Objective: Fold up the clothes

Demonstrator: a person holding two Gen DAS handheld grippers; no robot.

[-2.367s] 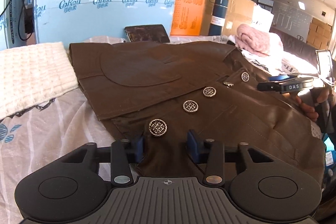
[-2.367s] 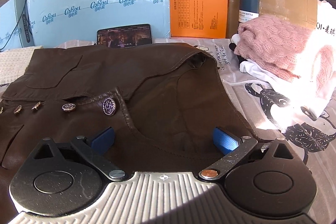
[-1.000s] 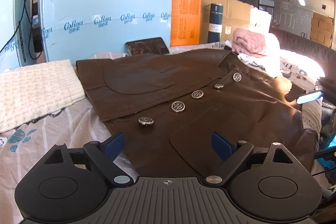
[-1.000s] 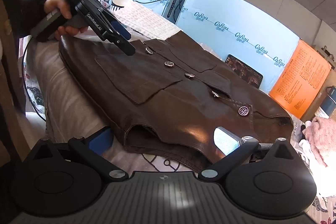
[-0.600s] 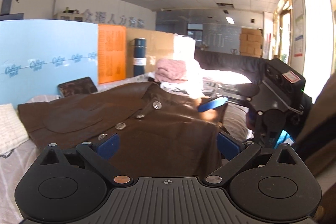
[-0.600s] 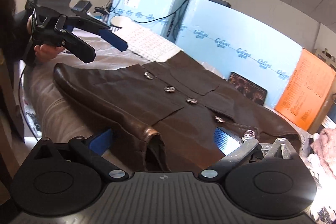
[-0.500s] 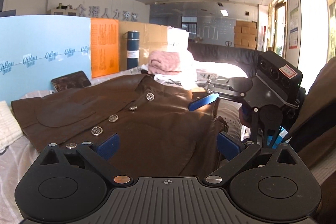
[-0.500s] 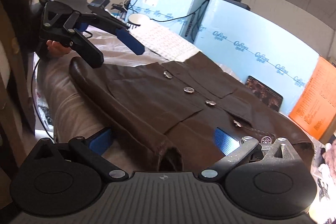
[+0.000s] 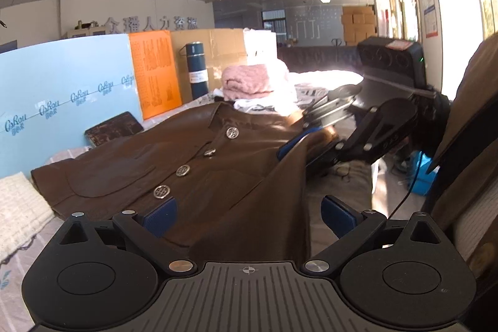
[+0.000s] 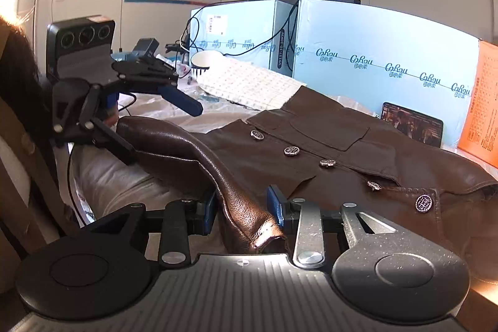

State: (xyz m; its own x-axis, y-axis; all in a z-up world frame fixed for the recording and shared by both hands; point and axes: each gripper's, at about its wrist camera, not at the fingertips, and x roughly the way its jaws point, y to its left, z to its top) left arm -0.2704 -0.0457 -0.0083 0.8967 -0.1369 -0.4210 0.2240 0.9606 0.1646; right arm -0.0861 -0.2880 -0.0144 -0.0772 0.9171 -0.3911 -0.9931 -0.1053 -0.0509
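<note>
A brown leather jacket (image 9: 218, 170) lies front side up on a bed covered by a pale printed sheet (image 9: 18, 241), its long axis running from the collar end, which points toward a pile of folded pink knitwear (image 9: 249, 81) and white clothes, to the hem end near a cream waffle-knit blanket (image 10: 249, 86). A row of round silver buttons (image 10: 291, 150) follows that axis down the middle of the front, and a flat patch pocket (image 10: 330, 129) sits beside them on the far panel. The leather is smooth and glossy where sunlight hits it, with a fine grain on the near edge. That near long edge is raised off the bed along the side facing the person. The right gripper (image 10: 242, 206) has its blue pads pressed in on a bunched fold of this edge near the collar end, the leather standing up between them. The left gripper (image 9: 247, 212) has its fingers spread wide with the jacket's near edge hanging between them, touching neither pad as far as the left wrist view shows; in the right wrist view its lower finger (image 10: 115, 145) lies against the rolled hem end of the leather while the upper blue pad (image 10: 182, 101) stands clear above it. Behind the bed stand light blue foam boards (image 10: 373, 52), an orange sheet (image 9: 154, 73), cardboard, a dark blue bottle (image 9: 196, 69) and a tablet (image 10: 411, 126) leaning against the boards.
</note>
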